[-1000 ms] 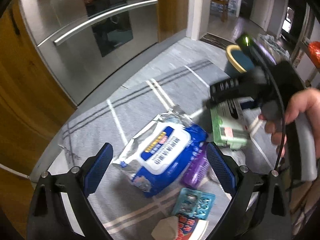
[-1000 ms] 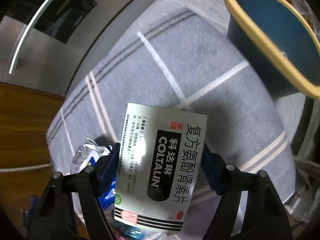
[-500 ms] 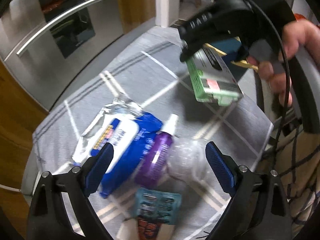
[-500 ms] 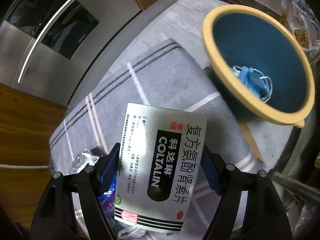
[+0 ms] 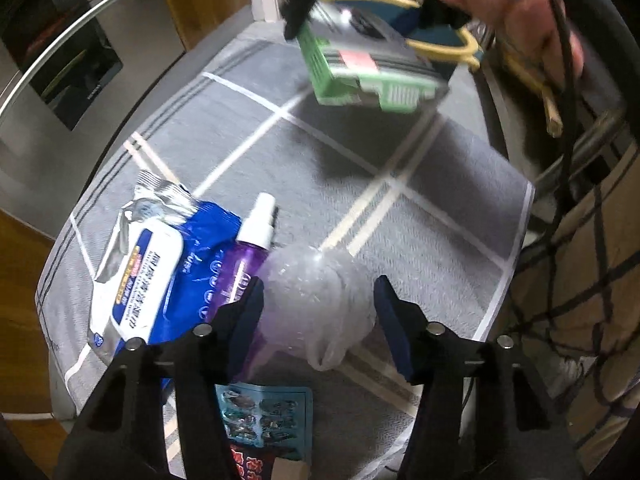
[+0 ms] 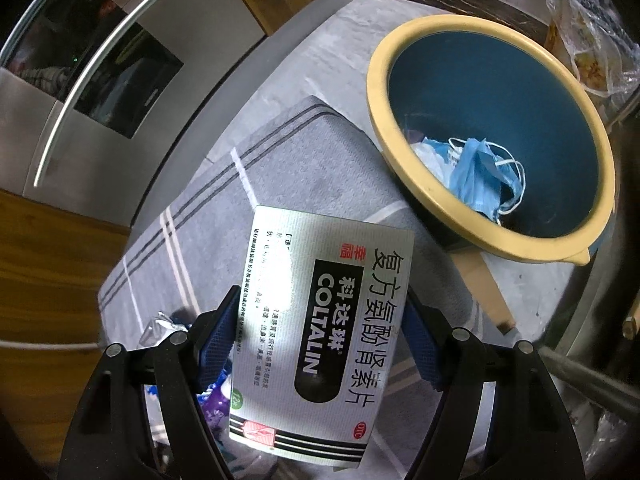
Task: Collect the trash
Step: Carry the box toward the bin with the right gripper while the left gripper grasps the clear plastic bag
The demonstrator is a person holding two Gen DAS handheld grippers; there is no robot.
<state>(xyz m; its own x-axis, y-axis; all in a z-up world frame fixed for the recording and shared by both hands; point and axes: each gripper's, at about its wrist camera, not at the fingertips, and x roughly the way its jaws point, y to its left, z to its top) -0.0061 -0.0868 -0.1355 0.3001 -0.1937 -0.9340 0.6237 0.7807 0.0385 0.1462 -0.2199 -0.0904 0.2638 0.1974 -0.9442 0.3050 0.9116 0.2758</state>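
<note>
My right gripper is shut on a silver and green Coltalin medicine box and holds it in the air near the blue bin with a yellow rim. The bin holds a blue face mask. The box also shows in the left wrist view, high over the cloth. My left gripper has its fingers on either side of a clear crumpled plastic bag on the grey cloth; the pads stand at its edges.
A blue wet wipes pack, a purple spray bottle and a blue blister pack lie on the cloth. A steel fridge stands at the left. Cables and netting hang at the right.
My right gripper has carried the medicine box up and over toward the bin. My left gripper has moved right to the plastic bag and its fingers have narrowed around it.
</note>
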